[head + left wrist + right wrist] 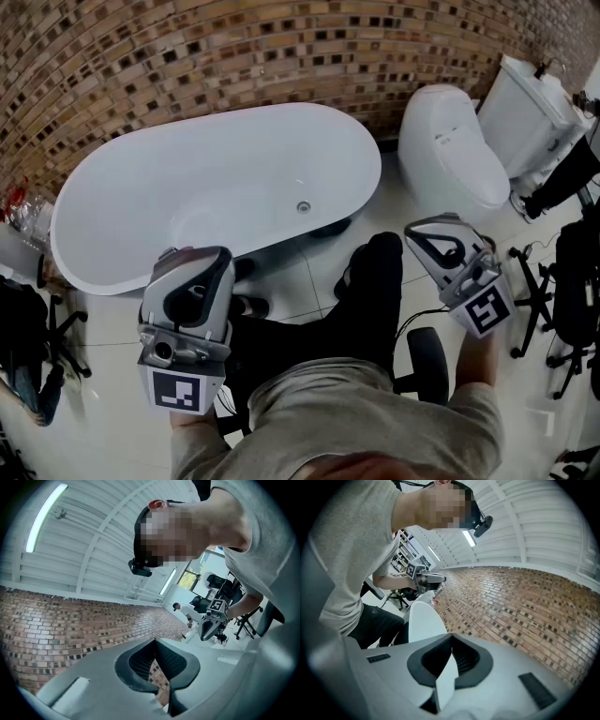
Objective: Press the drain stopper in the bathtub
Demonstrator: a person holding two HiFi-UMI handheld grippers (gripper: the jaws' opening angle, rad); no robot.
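Looking down: the white oval bathtub [141,202] sits against the mosaic wall [187,56], with its small round drain stopper [303,207] on the tub floor toward the right end. The left hand-held gripper [190,272] hangs at the tub's near rim. The right hand-held gripper [441,239] is well apart from it, below the toilet [450,141]. A dark-trousered leg [370,291] lies between them.

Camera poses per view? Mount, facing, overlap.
Head view: on head, steeply down at white oval bathtub; left gripper, right gripper, legs show.
Left gripper view: on left gripper, up at brown brick wall; own shut jaws, shoulder.
Right gripper view: on right gripper, along that wall; shut jaws, torso.
Shared: gripper views both see wall.
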